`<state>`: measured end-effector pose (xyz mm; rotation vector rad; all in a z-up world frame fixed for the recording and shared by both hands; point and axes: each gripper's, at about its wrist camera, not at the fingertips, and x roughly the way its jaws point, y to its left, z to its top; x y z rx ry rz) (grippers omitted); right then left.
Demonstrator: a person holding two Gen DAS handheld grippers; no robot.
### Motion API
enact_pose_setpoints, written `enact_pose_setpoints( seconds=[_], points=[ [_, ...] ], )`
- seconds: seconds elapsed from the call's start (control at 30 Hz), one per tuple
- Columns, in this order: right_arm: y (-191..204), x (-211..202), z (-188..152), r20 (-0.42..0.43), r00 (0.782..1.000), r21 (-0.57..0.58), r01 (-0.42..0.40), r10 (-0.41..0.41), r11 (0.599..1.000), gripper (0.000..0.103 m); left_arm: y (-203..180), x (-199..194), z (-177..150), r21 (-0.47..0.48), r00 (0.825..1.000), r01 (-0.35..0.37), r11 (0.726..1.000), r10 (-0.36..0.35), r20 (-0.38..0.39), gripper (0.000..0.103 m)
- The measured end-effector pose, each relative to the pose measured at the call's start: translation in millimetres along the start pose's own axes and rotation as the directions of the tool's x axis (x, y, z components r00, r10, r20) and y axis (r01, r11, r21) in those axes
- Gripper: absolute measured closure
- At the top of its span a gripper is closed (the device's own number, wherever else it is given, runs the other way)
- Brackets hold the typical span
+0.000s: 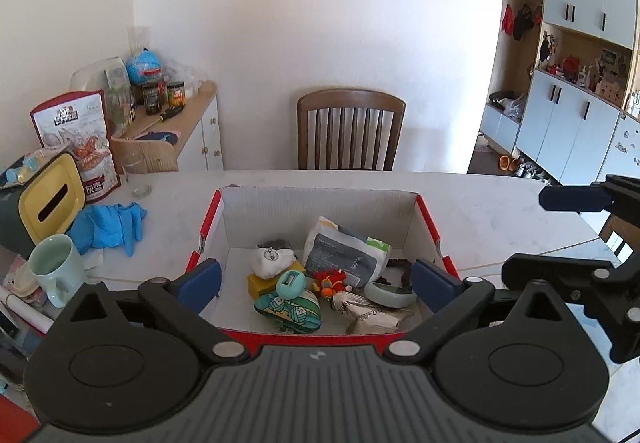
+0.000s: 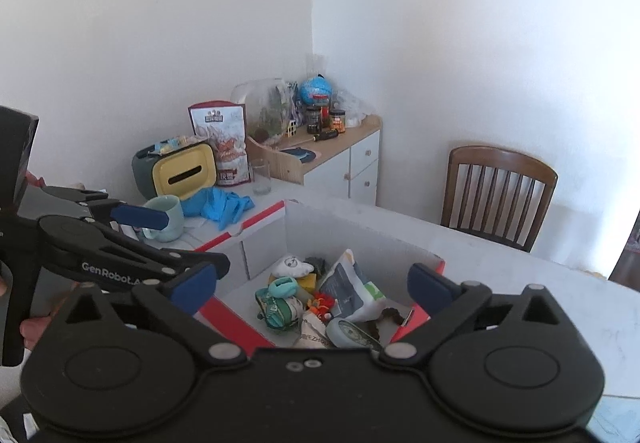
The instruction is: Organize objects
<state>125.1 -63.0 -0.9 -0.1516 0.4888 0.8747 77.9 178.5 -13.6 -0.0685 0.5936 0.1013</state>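
Note:
An open red and white cardboard box point(image 1: 320, 199) point(image 2: 332, 231) sits on the white table and holds several small items: a grey pouch point(image 1: 340, 259) point(image 2: 348, 291), a white pouch point(image 1: 272, 261), a teal clip point(image 1: 291, 283) point(image 2: 283, 286), a green patterned purse point(image 1: 288, 309) point(image 2: 280, 309), an orange toy point(image 1: 330, 281) and a pale green case point(image 1: 390, 293). My left gripper point(image 1: 316, 281) is open and empty above the box's near side. My right gripper point(image 2: 312, 291) is open and empty above the box from the right. Each gripper shows in the other's view.
At the table's left are a mint mug point(image 1: 56, 271) point(image 2: 166, 217), blue gloves point(image 1: 108, 227), a yellow-lidded tissue box point(image 1: 48, 199), a snack bag point(image 1: 80, 143) and a glass point(image 1: 136, 175). A cluttered cabinet point(image 1: 192, 123) and a wooden chair point(image 1: 350, 131) stand behind.

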Motion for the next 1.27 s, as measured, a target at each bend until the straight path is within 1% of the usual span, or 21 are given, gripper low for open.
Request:
enact_pose_setpoints(
  seconds=[0.1,0.23,0.43,0.67,0.73,1.07,1.27],
  points=[
    [-3.4,-5.9,-4.5,0.003,1.000,0.033,-0.019,0.019,0.999,0.001,-5.4,-7.3,-2.2,0.012,1.000,0.006,1.000,-0.006,0.017,0.000],
    [-5.8,-13.2,-9.4,0.015,1.000,0.066,-0.025,0.024,0.998,0.001,-14.1,-16.4,-6.4,0.035,0.999,0.003,0.999,-0.004,0.037,0.000],
    [-8.7,-21.3,-15.6,0.021,1.000,0.076,-0.004,0.002,0.997,0.001,-20.2,-25.6,-10.1,0.038,0.998,0.005,0.999,-0.007,0.059,0.000],
    [-16.4,-27.5,-25.3,0.015,1.000,0.095,0.021,-0.023,0.995,0.001,-23.2,-24.6,-11.7,0.033,0.998,0.017,0.999,-0.019,0.068,0.000],
    [-20.3,-28.4,-27.8,0.012,1.000,0.107,0.027,-0.028,0.994,0.001,-24.7,-22.9,-12.1,0.038,0.997,0.010,0.999,-0.012,0.071,0.000],
    [-42.6,-37.5,-40.7,-0.004,0.996,0.141,0.091,-0.091,0.986,0.001,-29.2,-12.5,-12.2,0.029,0.998,0.005,1.000,-0.007,0.057,0.000],
    [-69.8,-50.1,-54.9,-0.026,0.989,0.167,0.151,-0.149,0.974,0.001,-38.7,-9.1,-7.6,0.028,0.998,0.016,0.999,-0.017,0.054,0.000]
  ],
)
